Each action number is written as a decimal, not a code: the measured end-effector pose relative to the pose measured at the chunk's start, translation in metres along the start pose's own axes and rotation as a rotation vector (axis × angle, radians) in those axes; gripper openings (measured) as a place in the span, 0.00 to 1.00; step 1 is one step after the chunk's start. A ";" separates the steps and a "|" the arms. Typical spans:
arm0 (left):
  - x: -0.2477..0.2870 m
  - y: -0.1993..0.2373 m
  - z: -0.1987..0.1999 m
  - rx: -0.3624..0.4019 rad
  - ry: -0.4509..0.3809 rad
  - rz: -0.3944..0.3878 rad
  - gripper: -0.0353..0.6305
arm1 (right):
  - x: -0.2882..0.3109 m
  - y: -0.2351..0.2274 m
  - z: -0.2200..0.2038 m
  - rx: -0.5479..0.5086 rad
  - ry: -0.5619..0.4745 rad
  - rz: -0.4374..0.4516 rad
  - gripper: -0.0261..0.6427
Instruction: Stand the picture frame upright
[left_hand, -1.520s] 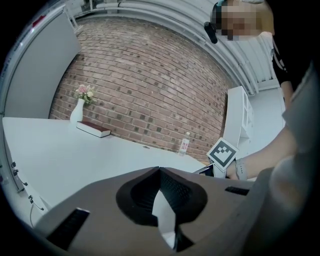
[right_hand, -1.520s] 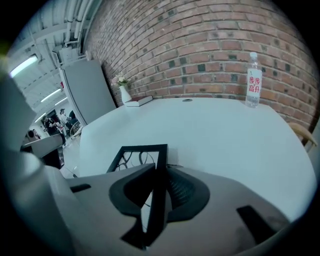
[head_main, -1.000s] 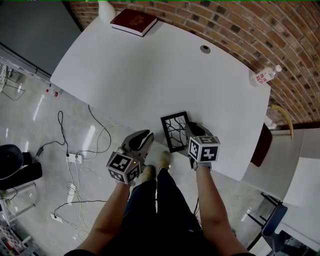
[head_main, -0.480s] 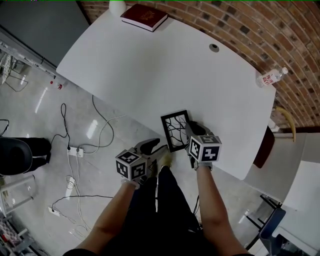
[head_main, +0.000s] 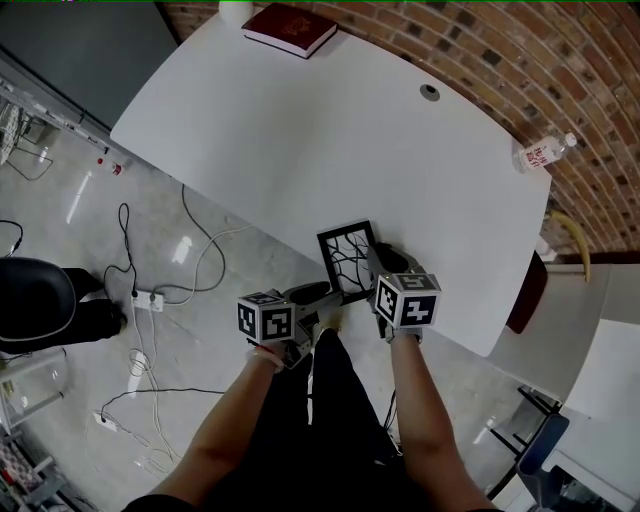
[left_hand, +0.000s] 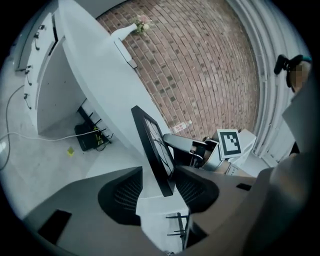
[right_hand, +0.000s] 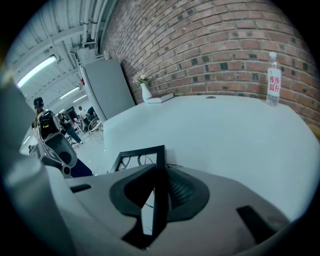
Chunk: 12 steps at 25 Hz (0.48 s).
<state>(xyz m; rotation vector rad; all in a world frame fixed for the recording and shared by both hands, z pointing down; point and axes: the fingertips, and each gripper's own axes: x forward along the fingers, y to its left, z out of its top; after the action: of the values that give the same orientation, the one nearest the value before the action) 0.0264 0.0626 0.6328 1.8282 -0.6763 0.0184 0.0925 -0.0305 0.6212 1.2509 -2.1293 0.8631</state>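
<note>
The black picture frame (head_main: 346, 258) with a branch pattern stands tilted at the near edge of the white table (head_main: 300, 130). My right gripper (head_main: 379, 269) is shut on its right edge; in the right gripper view the frame (right_hand: 141, 154) runs edge-on between the pads (right_hand: 183, 190). My left gripper (head_main: 322, 296) sits just off the table edge at the frame's lower left. In the left gripper view the frame (left_hand: 151, 145) passes between the jaws of the left gripper (left_hand: 157, 192), which are opening. A gap shows on the left side, and the right gripper (left_hand: 186, 146) shows behind the frame.
A red book (head_main: 290, 28) and a white vase (head_main: 235, 10) are at the far edge, and a water bottle (head_main: 538, 153) lies at the right end. A cable hole (head_main: 430, 92) is in the tabletop. Cables and a power strip (head_main: 150, 298) lie on the floor at left.
My left gripper has swung right and up to the frame's lower corner and its jaws have spread wide around the frame's edge. The right gripper keeps its hold in place.
</note>
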 end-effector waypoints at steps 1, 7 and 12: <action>0.001 0.001 0.002 -0.025 -0.010 -0.008 0.37 | 0.000 0.001 0.000 0.001 0.000 0.001 0.14; 0.000 0.004 0.006 -0.113 -0.029 -0.054 0.30 | -0.002 0.011 -0.005 0.004 0.009 0.020 0.14; 0.000 0.007 -0.003 -0.148 0.014 -0.074 0.23 | -0.004 0.016 -0.010 0.011 0.013 0.018 0.14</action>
<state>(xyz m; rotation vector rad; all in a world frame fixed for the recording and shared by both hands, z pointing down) 0.0236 0.0634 0.6400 1.7075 -0.5844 -0.0662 0.0811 -0.0151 0.6208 1.2298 -2.1320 0.8892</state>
